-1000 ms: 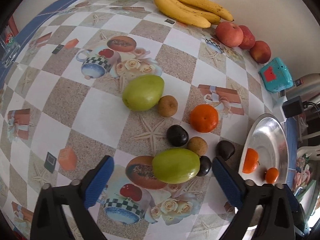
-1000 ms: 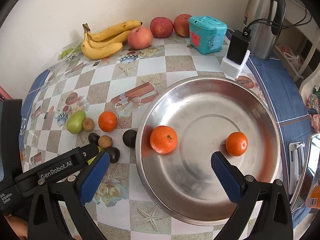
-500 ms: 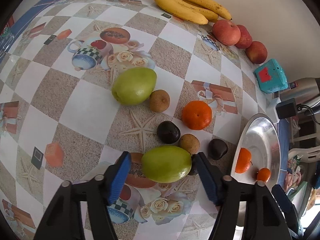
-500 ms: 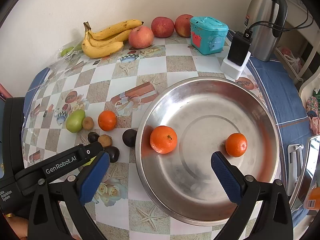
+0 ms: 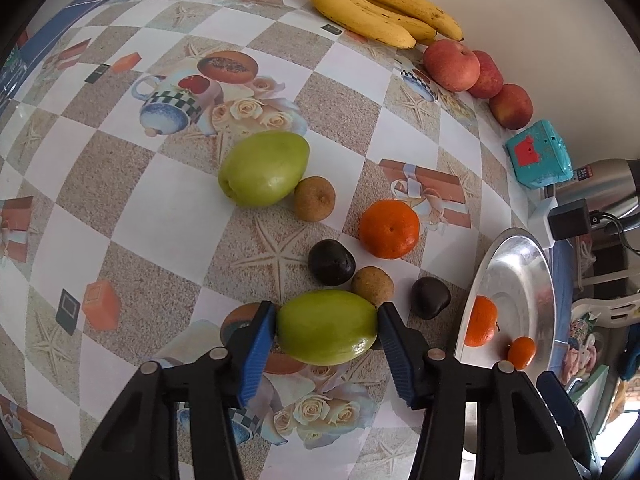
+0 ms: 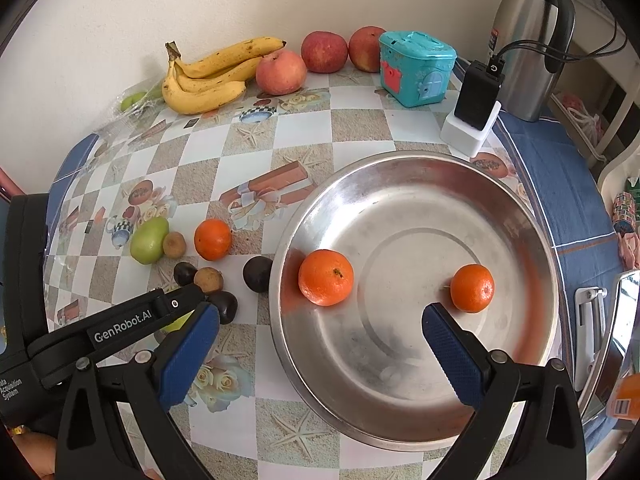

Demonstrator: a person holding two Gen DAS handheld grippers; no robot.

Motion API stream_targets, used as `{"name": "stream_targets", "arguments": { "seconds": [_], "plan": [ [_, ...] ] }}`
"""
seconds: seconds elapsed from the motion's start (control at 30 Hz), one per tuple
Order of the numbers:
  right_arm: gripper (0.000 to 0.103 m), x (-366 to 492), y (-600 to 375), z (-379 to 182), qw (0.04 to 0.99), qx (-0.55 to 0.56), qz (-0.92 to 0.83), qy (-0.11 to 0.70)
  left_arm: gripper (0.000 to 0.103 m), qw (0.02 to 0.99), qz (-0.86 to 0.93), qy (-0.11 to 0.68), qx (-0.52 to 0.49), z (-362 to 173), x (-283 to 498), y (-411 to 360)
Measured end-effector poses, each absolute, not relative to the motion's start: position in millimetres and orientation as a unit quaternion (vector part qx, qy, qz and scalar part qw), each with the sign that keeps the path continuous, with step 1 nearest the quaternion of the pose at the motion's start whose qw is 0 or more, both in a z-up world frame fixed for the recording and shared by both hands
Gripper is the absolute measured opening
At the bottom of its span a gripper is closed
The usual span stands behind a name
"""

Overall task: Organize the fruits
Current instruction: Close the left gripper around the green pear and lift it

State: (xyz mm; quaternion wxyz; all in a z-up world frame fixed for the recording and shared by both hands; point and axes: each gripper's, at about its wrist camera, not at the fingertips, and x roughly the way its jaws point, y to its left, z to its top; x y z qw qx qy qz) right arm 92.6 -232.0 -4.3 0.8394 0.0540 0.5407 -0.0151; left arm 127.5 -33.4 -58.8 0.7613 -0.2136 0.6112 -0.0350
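A green fruit (image 5: 326, 328) lies on the patterned tablecloth between the blue pads of my left gripper (image 5: 327, 314). Its jaws are closing and both pads touch the fruit's ends. Beyond it lie a second green fruit (image 5: 264, 168), an orange (image 5: 389, 229), two small brown fruits (image 5: 315, 199) and two dark ones (image 5: 331, 262). My right gripper (image 6: 320, 316) hangs open over the near left part of a steel bowl (image 6: 520, 240), nothing between its fingers. Two oranges (image 6: 326, 277) sit in the bowl.
Against the back wall are bananas (image 6: 208, 80), three apples (image 6: 280, 72) and a teal toy box (image 6: 416, 68). A charger block (image 6: 476, 96) and a steel thermos (image 6: 532, 40) stand behind the bowl. A plastic bag (image 6: 136, 100) lies at the far left.
My left gripper's jaws have narrowed from wide apart until they meet the near green fruit. The right gripper has stayed still and open.
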Motion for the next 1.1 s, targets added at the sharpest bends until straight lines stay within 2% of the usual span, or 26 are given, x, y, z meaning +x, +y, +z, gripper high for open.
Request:
{"name": "stream_targets", "arguments": {
  "seconds": [0.5, 1.1],
  "plan": [
    [0.101, 93.3, -238.1, -2.3, 0.843, 0.062, -0.028, 0.534, 0.055, 0.763, -0.033, 0.600, -0.240, -40.9, 123.7, -18.4],
    [0.101, 100.0, -202.0, -0.3, 0.858, 0.056, 0.037, 0.510, 0.055, 0.791, 0.038, 0.547, -0.273, -11.4, 129.6, 57.6]
  ]
}}
